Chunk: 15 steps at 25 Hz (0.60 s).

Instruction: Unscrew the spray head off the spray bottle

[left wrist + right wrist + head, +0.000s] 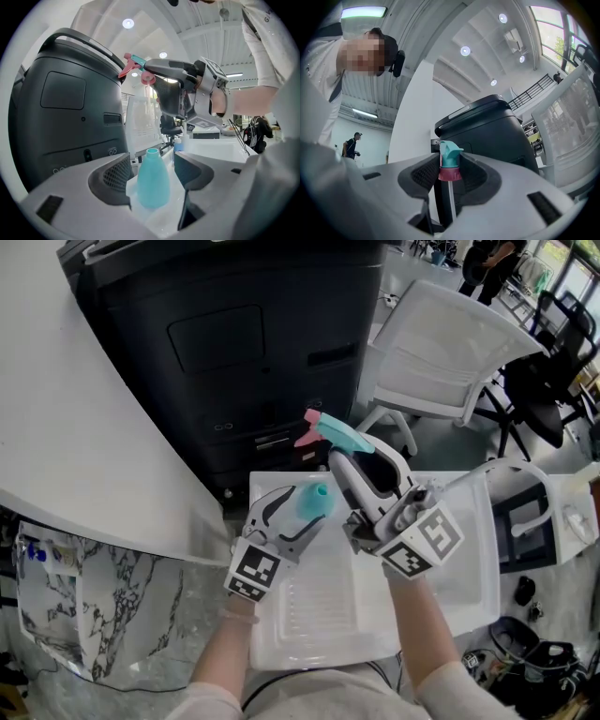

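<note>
Teal bottle (pixel 152 180), neck bare, is clamped in the left gripper (pixel 153 174). Right gripper (pixel 450 172) clamps the detached spray head (pixel 449 161), well apart from the bottle.

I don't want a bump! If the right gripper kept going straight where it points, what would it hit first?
Probably the black machine. The right gripper, shut on the spray head, points towards it, and nothing shows between; how far off is unclear.

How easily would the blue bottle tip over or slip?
Probably steady: the bottle widens below its narrow open neck. Its smooth, rounded plastic could slip in the left gripper if held loosely.
</note>
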Each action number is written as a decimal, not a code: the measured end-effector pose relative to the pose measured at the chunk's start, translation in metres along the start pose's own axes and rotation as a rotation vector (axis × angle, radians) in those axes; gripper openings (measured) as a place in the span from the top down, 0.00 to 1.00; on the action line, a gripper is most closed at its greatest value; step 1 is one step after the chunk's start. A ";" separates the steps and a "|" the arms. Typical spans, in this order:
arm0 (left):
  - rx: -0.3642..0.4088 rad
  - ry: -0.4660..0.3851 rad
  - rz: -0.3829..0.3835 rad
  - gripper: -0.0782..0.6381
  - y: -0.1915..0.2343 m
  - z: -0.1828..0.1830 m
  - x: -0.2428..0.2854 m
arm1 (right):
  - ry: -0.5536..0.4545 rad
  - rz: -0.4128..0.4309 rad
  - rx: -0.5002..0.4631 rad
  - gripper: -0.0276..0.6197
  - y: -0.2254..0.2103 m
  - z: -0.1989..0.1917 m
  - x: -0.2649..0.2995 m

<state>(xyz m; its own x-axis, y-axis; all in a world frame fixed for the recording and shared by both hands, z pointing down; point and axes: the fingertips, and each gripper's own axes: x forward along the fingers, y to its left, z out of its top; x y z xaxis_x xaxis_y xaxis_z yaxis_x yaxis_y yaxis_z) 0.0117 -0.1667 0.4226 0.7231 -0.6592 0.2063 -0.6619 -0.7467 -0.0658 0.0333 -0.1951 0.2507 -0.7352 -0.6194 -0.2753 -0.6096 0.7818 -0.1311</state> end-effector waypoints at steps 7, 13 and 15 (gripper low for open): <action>0.025 -0.039 0.038 0.63 -0.001 0.014 -0.020 | 0.026 -0.039 -0.011 0.75 0.004 0.000 -0.017; 0.012 -0.079 0.094 0.83 0.002 0.027 -0.043 | 0.066 -0.085 -0.014 0.75 0.007 -0.008 -0.041; -0.004 -0.091 0.106 0.85 0.002 0.029 -0.050 | 0.079 -0.099 -0.015 0.75 0.009 -0.010 -0.050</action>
<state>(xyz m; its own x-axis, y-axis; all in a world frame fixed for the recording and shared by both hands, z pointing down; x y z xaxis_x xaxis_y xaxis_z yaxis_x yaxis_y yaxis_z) -0.0197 -0.1375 0.3838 0.6639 -0.7399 0.1086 -0.7363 -0.6721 -0.0782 0.0613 -0.1577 0.2731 -0.6921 -0.6974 -0.1859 -0.6841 0.7160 -0.1391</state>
